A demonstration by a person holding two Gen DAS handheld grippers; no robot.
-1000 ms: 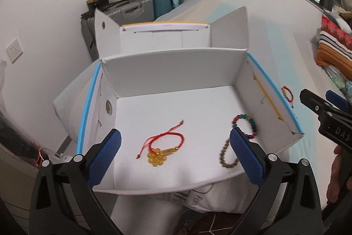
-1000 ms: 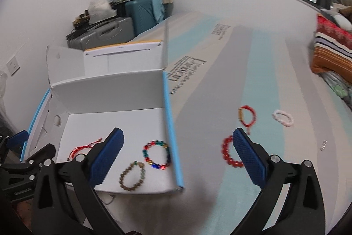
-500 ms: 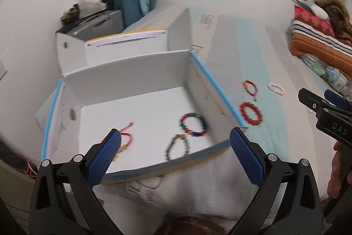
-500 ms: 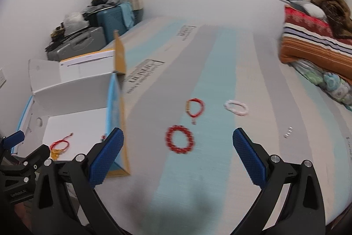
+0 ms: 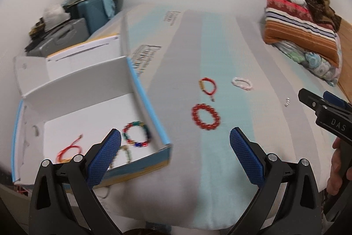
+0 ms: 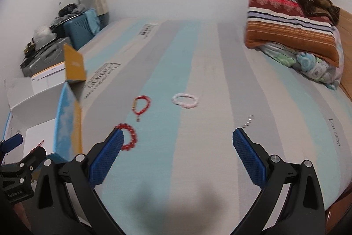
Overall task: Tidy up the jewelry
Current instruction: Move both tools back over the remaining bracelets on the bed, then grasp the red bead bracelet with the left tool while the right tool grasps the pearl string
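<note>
left tongs point(image 5: 175, 152): being held wide open, nothing gripped | right tongs point(image 6: 177, 155): being held wide open, empty | red bead bracelet point(image 5: 205, 116): lying on the bed point(image 5: 253, 136), frame centre, between left pads | multicoloured bracelet point(image 5: 137, 133): sitting in the box point(image 5: 140, 85), lower left
</note>
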